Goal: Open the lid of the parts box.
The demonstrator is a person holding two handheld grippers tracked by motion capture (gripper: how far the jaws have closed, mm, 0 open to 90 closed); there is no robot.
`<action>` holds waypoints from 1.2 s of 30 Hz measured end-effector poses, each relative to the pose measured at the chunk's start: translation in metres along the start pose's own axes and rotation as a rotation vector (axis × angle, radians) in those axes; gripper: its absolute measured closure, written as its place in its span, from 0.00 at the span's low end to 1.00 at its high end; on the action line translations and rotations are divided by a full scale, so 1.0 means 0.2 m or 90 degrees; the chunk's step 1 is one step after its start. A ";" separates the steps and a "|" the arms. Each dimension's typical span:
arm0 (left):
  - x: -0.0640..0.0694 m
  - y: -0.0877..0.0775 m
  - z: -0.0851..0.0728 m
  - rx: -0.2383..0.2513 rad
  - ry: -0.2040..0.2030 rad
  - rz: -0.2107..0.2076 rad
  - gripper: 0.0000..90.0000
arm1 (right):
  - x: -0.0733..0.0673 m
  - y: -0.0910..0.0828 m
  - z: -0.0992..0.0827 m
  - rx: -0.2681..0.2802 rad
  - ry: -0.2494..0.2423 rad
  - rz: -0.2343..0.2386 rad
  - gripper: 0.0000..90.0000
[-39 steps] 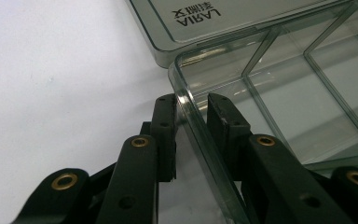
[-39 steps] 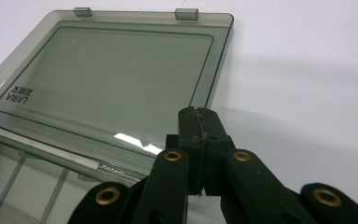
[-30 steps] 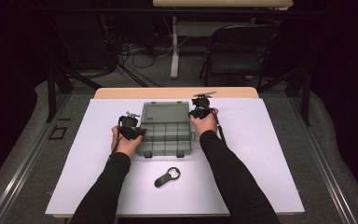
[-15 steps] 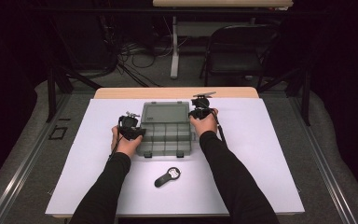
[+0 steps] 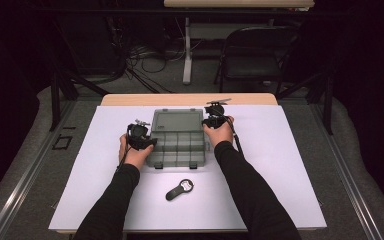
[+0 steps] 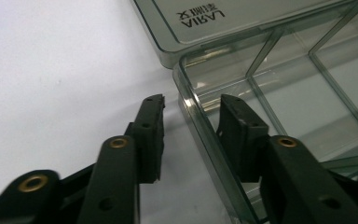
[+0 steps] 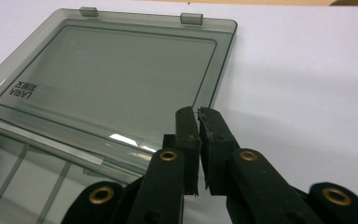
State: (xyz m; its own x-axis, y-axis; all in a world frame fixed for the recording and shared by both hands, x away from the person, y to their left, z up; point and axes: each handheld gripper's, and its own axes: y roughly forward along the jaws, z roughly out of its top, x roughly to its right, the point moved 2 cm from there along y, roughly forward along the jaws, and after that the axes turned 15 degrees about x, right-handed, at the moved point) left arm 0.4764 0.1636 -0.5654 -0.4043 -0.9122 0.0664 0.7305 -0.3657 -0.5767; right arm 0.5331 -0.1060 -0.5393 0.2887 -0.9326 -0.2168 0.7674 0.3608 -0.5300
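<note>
The side wall of the open compartment box (image 6: 214, 140) is straddled by the just-spread left tongs (image 6: 191, 105), while its lid (image 7: 121, 79) edge is pinched by the right tongs (image 7: 197, 112).

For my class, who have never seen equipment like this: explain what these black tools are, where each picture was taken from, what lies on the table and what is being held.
A person at a table holds a two-jaw hand tool, a gripper, in each hand. One picture comes from a camera above; the other two ride on the grippers and look along their black jaws.

On the white table lies a clear compartment box with its lid folded open, and nearer the person a small black remote-like object.

The left gripper straddles the box's side wall; its jaws have just been opening and do not press it. The right gripper has its jaws almost together at the lid's edge; whether it pinches the lid is unclear.
</note>
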 end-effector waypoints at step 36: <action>0.11 -0.50 0.03 0.114 0.010 -0.144 0.46 | -0.02 -0.65 -0.24 0.154 -0.181 0.128 0.56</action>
State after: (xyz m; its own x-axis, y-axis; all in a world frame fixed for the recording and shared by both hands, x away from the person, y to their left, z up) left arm 0.3974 0.1802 -0.5016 -0.5760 -0.8009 0.1639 0.7052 -0.5882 -0.3959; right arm 0.4040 -0.1497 -0.5090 0.5669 -0.8227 -0.0435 0.7820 0.5539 -0.2856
